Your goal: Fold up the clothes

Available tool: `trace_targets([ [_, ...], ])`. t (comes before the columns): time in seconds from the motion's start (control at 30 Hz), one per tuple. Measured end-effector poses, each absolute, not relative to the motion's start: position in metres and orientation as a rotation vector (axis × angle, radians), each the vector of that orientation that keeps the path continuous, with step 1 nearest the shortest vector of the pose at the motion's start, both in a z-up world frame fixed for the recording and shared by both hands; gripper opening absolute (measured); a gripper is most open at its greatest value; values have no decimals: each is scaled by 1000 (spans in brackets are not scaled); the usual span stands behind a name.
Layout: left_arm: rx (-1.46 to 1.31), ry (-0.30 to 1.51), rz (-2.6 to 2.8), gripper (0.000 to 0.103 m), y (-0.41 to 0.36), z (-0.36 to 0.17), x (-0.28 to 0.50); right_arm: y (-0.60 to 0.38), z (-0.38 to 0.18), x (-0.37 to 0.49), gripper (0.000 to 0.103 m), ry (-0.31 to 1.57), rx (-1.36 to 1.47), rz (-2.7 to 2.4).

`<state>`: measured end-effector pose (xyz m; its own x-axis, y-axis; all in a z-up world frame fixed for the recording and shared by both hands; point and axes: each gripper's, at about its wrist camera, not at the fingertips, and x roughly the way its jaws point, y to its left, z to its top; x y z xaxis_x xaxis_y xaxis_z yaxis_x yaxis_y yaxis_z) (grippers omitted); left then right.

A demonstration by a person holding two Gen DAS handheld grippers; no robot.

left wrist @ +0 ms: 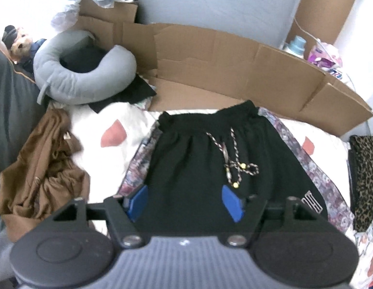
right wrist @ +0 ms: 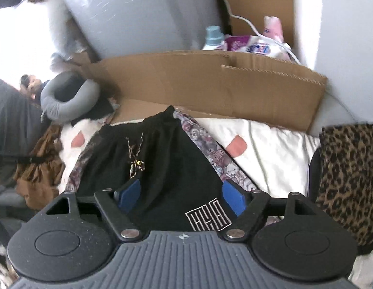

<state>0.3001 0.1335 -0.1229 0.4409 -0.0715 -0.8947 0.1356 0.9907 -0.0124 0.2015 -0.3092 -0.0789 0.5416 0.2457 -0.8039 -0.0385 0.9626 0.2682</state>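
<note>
Two tongs, left [left wrist: 185, 201] and right [right wrist: 181, 198], hang released above one black shorts [left wrist: 198, 163].

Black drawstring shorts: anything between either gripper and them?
Nothing visible. The black drawstring shorts lie flat on a floral printed garment, top face bare except their own cord. Left gripper and right gripper hang open above the shorts, jaws empty. The brown crumpled garment and leopard-print fabric sit off to the sides.

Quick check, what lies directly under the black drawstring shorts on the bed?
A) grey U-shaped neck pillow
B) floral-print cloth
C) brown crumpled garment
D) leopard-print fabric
B: the floral-print cloth sticks out along both sides of the black drawstring shorts; the other three lie apart.
</note>
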Motion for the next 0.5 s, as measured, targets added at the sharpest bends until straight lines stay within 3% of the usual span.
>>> trace_targets([
  [0.5,-4,1079,-34,71,168,-178,330,-342,-137,226,85,985,249,124],
])
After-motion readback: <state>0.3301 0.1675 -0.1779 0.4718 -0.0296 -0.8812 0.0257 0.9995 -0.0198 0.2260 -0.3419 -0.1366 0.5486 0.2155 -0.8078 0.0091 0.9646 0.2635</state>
